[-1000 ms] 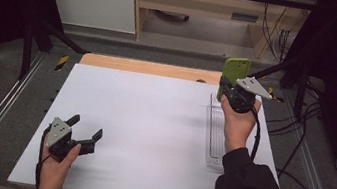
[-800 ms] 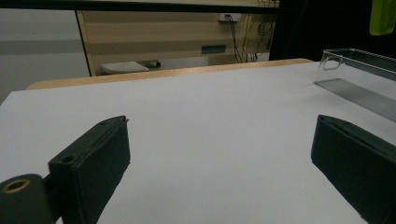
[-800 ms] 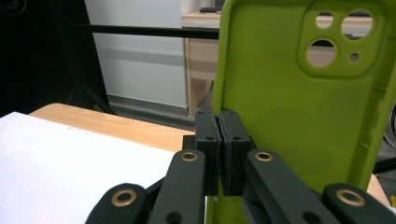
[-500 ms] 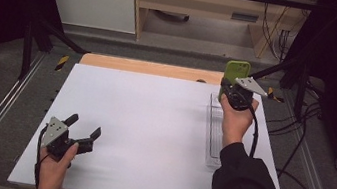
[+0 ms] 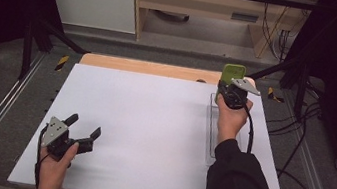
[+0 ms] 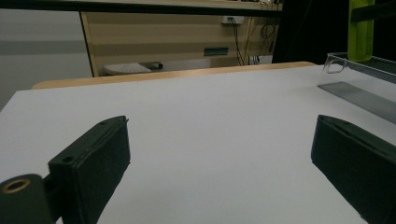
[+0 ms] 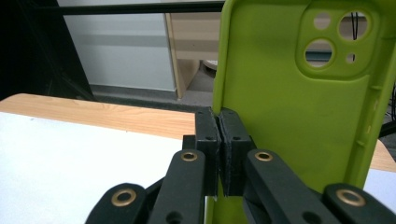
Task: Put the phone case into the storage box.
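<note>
Right tongs (image 7: pixel 219 154) are clamped on the left edge of a green phone case (image 7: pixel 299 102), holding it upright above the far end of a clear tray (image 5: pixel 211 131) at the right of the white worktop (image 5: pixel 152 122). Left tongs (image 5: pixel 84 130) rest wide apart and empty at the near left corner.

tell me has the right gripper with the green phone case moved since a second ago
Yes. The right gripper and green phone case sank slightly toward the clear tray, judged against the table's wooden edge.
</note>
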